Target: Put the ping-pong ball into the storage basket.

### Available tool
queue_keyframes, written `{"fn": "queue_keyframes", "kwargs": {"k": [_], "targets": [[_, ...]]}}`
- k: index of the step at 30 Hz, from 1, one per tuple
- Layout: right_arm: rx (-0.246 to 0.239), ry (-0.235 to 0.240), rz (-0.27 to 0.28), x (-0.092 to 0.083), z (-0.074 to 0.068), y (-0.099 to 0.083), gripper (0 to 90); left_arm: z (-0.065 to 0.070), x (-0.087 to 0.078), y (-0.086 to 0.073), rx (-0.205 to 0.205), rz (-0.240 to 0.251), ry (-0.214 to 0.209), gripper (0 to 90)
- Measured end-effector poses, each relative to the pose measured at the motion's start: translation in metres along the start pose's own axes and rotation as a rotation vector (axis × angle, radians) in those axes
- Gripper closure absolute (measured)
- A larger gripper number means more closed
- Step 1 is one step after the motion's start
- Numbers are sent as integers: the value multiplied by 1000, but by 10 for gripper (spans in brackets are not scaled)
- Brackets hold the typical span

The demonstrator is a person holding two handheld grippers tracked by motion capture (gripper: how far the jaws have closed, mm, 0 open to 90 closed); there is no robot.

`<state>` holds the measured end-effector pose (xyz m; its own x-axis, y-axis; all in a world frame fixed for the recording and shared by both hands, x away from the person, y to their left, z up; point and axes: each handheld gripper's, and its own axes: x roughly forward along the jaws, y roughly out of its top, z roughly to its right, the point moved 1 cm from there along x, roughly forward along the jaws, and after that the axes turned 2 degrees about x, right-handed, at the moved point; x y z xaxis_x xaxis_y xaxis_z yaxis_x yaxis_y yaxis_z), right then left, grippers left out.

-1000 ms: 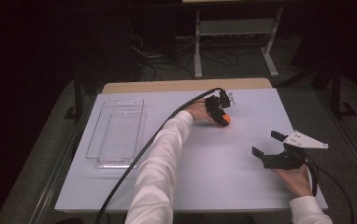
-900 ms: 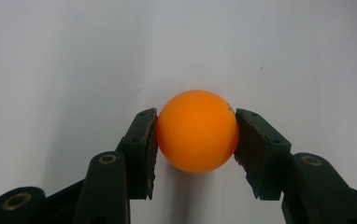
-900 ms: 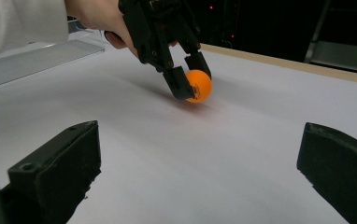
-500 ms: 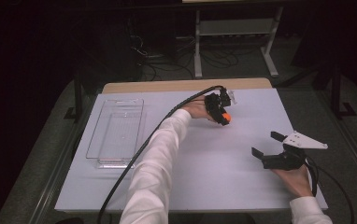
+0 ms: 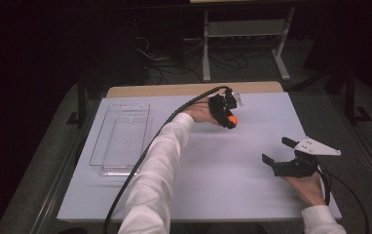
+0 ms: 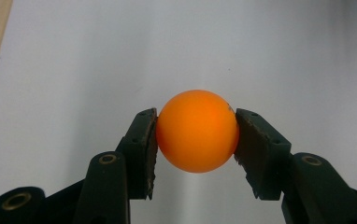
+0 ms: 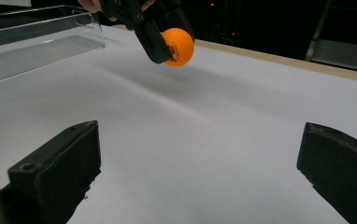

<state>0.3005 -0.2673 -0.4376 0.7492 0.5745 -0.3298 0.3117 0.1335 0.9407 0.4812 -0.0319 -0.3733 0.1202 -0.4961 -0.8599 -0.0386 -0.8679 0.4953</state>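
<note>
An orange ball sits clamped between the two black pads of my left gripper. Seen from above, that gripper hangs over the far middle of the white table top with the orange ball at its tip, lifted off the surface. In the right gripper view the orange ball floats above the table with its shadow below. My right gripper rests near the right edge, jaws spread wide with nothing between them; its fingers frame bare table.
A clear plastic tray lies on the left part of the table, seen as a clear plastic tray at the top left of the right gripper view. A wooden strip runs along the far edge. A metal stand is behind.
My left gripper has risen a little with the orange ball held in it. The right gripper has stayed where it was.
</note>
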Motion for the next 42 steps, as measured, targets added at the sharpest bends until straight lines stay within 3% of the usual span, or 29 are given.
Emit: {"fn": "queue_keyframes", "kwargs": {"k": [13,23,42], "targets": [[0,4,-1,0,0,0,0,10,-25,-8,-22,25,27,508],[0,1,-13,2,0,-2,0,13,-35,-16,-39,22,32,508],[-20,18,-26,5,-7,-1,0,27,-66,-24,-15,35,51,508]]}}
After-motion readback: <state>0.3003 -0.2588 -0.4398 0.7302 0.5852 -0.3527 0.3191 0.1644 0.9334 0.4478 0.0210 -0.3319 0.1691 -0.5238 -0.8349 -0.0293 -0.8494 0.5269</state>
